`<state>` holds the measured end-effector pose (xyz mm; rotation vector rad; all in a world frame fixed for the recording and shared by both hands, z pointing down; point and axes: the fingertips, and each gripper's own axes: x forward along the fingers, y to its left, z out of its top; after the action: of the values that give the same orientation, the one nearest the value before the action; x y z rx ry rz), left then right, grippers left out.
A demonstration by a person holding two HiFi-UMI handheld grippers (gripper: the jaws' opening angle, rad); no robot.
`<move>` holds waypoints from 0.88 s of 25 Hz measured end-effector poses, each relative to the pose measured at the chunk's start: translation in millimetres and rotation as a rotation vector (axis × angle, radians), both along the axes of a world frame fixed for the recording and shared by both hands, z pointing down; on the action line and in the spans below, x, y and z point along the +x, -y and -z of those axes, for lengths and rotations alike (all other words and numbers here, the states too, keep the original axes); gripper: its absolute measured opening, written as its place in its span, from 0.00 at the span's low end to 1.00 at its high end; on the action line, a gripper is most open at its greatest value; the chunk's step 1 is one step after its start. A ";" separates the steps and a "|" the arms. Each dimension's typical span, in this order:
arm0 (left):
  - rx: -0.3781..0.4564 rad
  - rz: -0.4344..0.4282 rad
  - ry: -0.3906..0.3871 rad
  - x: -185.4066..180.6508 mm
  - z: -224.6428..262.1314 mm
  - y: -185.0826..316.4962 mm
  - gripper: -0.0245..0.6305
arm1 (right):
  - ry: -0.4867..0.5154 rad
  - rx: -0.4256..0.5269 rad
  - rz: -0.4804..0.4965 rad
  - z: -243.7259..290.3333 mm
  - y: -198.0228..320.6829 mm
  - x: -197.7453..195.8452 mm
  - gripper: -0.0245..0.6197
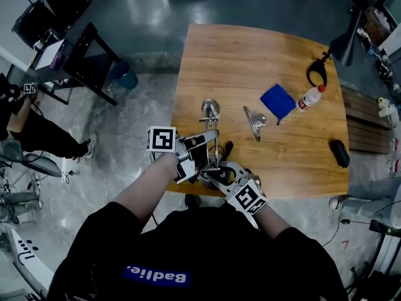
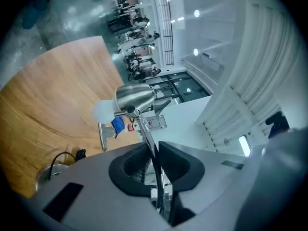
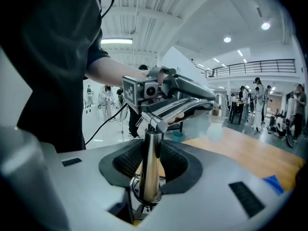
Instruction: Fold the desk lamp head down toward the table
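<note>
A chrome desk lamp stands at the near edge of the wooden table (image 1: 250,49). Its head (image 1: 210,108) points out over the table, and in the left gripper view the head (image 2: 134,97) carries a white bulb (image 2: 103,112). My left gripper (image 1: 208,143) points level and is shut on the thin lamp arm (image 2: 148,141), which runs between its black pads (image 2: 130,165). My right gripper (image 1: 212,170) is shut on the upright chrome post (image 3: 149,162) just above the lamp base. From the right gripper view the left gripper (image 3: 159,88) shows above the post, on the arm.
On the table lie a chrome clamp-like piece (image 1: 254,121), a blue cloth (image 1: 278,100), a water bottle (image 1: 309,98), a black looped tool (image 1: 317,73) and a small black object (image 1: 339,153). A black cable (image 2: 60,158) runs by the lamp base. A dark desk (image 1: 75,49) stands at the left.
</note>
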<state>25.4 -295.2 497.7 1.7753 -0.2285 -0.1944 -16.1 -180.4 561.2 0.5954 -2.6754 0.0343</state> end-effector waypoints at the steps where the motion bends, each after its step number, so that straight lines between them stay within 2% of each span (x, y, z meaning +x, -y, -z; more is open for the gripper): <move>1: -0.027 0.001 0.008 -0.2 -9.2 1.5 0.12 | -0.001 -0.001 0.001 0.0 -0.3 0.5 0.21; 5: -0.130 0.002 0.053 -2.9 -43.7 5.3 0.14 | -0.005 -0.010 0.015 0.1 0.1 1.4 0.21; 8: -0.219 -0.003 0.043 -2.2 -61.8 3.0 0.15 | -0.007 -0.013 0.028 0.5 0.2 0.8 0.21; 13: -0.316 -0.002 0.018 -0.3 -81.7 -1.6 0.18 | -0.016 -0.013 0.040 -0.4 0.0 -0.3 0.21; 18: -0.378 -0.010 0.020 2.0 -96.9 -8.2 0.19 | -0.008 -0.018 0.058 -0.9 -1.9 1.7 0.21; 22: -0.380 -0.016 0.012 3.6 -99.3 -8.2 0.21 | -0.006 -0.017 0.066 -1.7 -0.2 2.3 0.21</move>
<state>29.0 -287.0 596.9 1.4010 -0.2422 -0.1197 -13.8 -180.1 563.0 0.5003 -2.6842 0.0372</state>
